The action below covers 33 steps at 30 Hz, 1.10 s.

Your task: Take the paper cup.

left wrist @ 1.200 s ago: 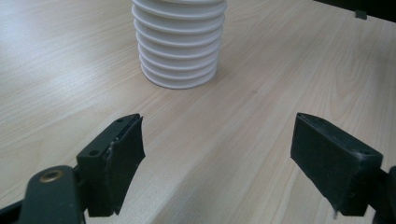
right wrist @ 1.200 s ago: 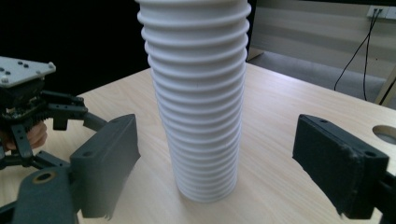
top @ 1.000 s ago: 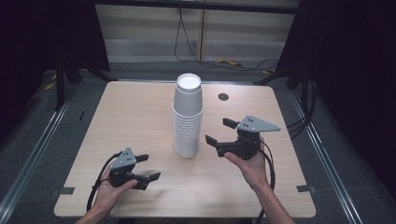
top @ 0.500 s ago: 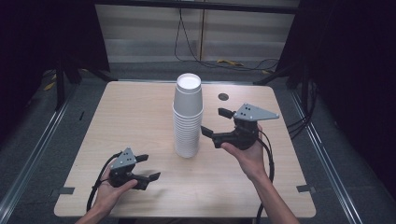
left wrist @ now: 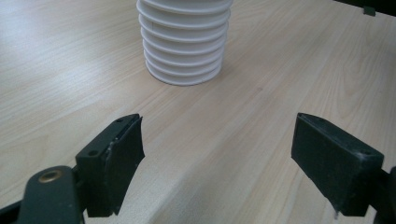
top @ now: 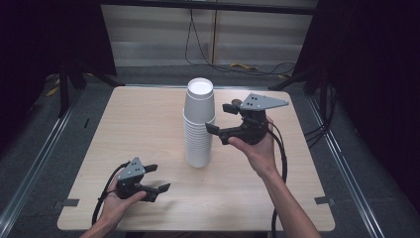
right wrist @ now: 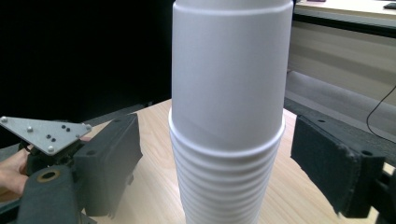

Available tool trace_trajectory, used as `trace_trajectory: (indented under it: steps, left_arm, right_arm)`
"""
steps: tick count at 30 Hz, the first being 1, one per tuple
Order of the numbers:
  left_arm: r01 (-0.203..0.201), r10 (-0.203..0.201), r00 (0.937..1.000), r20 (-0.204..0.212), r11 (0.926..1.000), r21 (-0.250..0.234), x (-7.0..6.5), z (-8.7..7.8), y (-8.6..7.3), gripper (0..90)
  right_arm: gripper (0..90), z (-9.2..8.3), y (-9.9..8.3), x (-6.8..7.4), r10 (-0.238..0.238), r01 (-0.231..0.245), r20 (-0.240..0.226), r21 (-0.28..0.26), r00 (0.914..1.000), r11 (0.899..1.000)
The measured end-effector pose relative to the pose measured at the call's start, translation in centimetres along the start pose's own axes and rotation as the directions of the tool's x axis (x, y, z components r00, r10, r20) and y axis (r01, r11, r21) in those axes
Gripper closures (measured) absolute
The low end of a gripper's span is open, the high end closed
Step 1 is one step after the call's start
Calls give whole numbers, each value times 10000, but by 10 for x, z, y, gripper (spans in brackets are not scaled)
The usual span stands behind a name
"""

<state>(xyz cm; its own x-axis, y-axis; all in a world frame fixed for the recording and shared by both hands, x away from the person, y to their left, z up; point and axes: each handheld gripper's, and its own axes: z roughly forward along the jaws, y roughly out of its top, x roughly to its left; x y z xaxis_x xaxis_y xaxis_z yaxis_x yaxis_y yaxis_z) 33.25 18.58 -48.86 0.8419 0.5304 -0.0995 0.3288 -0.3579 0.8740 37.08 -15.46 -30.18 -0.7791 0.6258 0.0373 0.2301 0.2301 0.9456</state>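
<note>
A tall stack of white paper cups (top: pixel 199 124) stands upright near the middle of the wooden table (top: pixel 143 114). My right gripper (top: pixel 219 119) is held up beside the stack's right side, level with its upper half, jaws open. In the right gripper view the stack (right wrist: pixel 229 116) stands between the two jaws with a gap on each side. My left gripper (top: pixel 159 178) rests low near the table's front left, open with nothing between its jaws (left wrist: pixel 217 154). The base of the stack (left wrist: pixel 184 42) lies ahead of it.
Tape marks sit at the table's front corners (top: pixel 64 203) (top: pixel 324 200). Metal rails run along the floor on both sides, and cables (top: pixel 247 67) lie behind the table. The left gripper's grey plate (right wrist: pixel 44 133) shows beyond the stack in the right gripper view.
My right gripper has risen and moved left and farther back, from beside the stack's lower part to its upper half. The left gripper has stayed put.
</note>
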Motion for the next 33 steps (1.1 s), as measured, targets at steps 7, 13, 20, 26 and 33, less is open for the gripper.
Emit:
trace_trajectory:
  steps: [7,13,20,26,33]
  left_arm:
    - [51,-51,10000,17,10000,20,0,0,0,167]
    - [26,-26,10000,1,10000,22,0,1,-1,167]
    - [50,-50,10000,8,10000,33,0,1,-1,167]
    - [2,-2,10000,-29,10000,12,0,0,-1,167]
    - [45,-45,10000,8,10000,15,0,1,-1,167]
  right_arm:
    - [152,8,14,-2,-170,170,117,11,9998,9999]
    - [178,17,23,-2,-255,257,-116,166,9996,9995]
    - [159,23,31,-5,-286,286,-27,58,9996,9996]
    - [147,32,39,-7,-253,255,-94,234,9996,9994]
    - [138,40,44,-8,-326,330,-122,317,9994,9990]
